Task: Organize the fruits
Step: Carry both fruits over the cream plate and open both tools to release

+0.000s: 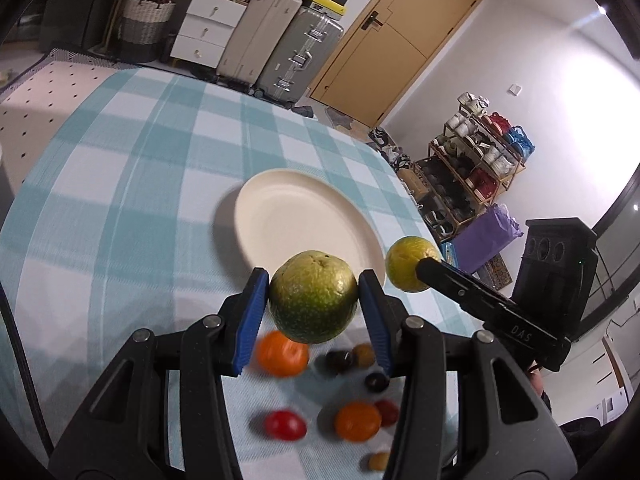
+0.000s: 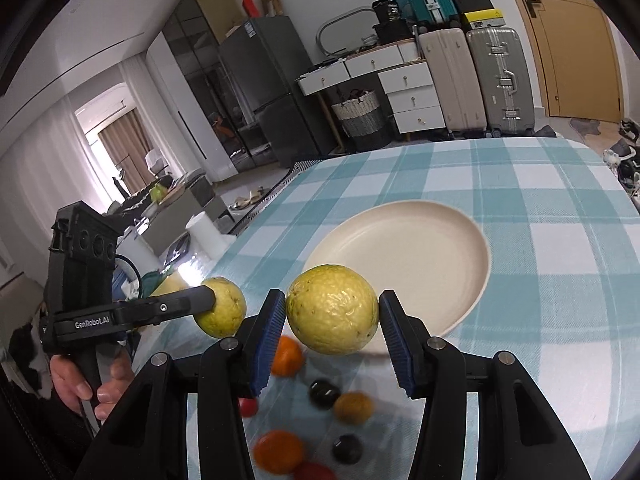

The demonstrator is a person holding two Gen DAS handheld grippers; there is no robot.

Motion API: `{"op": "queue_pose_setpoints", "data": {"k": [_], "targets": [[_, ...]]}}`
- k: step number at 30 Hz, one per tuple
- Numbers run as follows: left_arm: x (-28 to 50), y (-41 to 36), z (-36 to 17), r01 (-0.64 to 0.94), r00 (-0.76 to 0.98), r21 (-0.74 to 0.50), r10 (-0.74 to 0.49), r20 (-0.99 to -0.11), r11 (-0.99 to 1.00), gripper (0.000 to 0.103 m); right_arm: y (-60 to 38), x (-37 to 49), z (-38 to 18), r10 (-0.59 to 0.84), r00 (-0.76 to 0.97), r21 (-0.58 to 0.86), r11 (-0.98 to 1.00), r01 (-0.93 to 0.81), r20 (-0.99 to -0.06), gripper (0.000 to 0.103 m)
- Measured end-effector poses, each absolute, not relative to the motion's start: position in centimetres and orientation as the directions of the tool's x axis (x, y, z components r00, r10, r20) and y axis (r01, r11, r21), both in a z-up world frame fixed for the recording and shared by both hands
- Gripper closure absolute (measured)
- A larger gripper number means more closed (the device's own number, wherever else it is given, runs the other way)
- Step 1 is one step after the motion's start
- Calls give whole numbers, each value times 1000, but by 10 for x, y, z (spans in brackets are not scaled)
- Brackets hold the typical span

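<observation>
A: Left wrist view: a green citrus fruit [image 1: 313, 297] is seen clamped between the blue pads [image 1: 251, 322] of the left tongs [image 1: 314, 300], and it is held above the counter [image 1: 120, 184], which is covered by a teal checked cloth. What is found beyond it?

B: A cream plate [image 1: 280, 208] is seen lying on the cloth just past the fruit, with nothing on it. To the right, a second yellow-green fruit [image 1: 408, 264] is gripped by the right tongs [image 1: 420, 268], near the plate's rim. Below the held fruit, small blurred fruits are scattered on the cloth: an orange one [image 1: 282, 353], a red tomato [image 1: 285, 425], another orange one [image 1: 357, 421] and dark round ones [image 1: 340, 361].

A: And in the right wrist view?

B: Right wrist view: a yellow fruit [image 2: 333, 309] is pinched between the blue pads [image 2: 269, 338] of the right tongs [image 2: 333, 312], raised above the cloth in front of the plate [image 2: 420, 248]. At left, the left tongs [image 2: 212, 304] are seen closed on the other fruit [image 2: 222, 307], and the handle is gripped by a hand [image 2: 86, 384].

A: What is seen underneath?

B: Loose fruits are spread on the counter [image 2: 560, 200] below: an orange one [image 2: 287, 356], two dark ones [image 2: 324, 393], a yellowish one [image 2: 353, 407] and a further orange one [image 2: 278, 451]. The plate is bare.
</observation>
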State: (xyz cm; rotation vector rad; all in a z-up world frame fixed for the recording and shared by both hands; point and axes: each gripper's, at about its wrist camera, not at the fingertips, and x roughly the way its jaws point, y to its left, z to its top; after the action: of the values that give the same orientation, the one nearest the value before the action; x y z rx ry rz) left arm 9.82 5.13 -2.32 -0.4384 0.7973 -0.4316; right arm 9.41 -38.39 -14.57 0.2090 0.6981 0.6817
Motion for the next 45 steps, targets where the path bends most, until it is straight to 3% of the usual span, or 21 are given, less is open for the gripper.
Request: {"op": "queue_pose_setpoints", "data": {"k": [14,34,40,45], "targets": [[204,20,-11,191,603,-546,-537,-590,815,59,-393,173,-136,640,564,397,768,-503,-522,53],[302,-9,-76,128,488,-538,-525,-697,833,59,-378,244,-192,575,528,365,813,-453,-625,53],[311,-15,-83,119,472,-519,-508,-720,846,59,-376,250,-191,587,543,371,806,-462,-600,54],[305,-11,-76,90,477,-524,-499,-724,847,50,-373,246,-186,567,566,338,819,-464,-598,52]]}}
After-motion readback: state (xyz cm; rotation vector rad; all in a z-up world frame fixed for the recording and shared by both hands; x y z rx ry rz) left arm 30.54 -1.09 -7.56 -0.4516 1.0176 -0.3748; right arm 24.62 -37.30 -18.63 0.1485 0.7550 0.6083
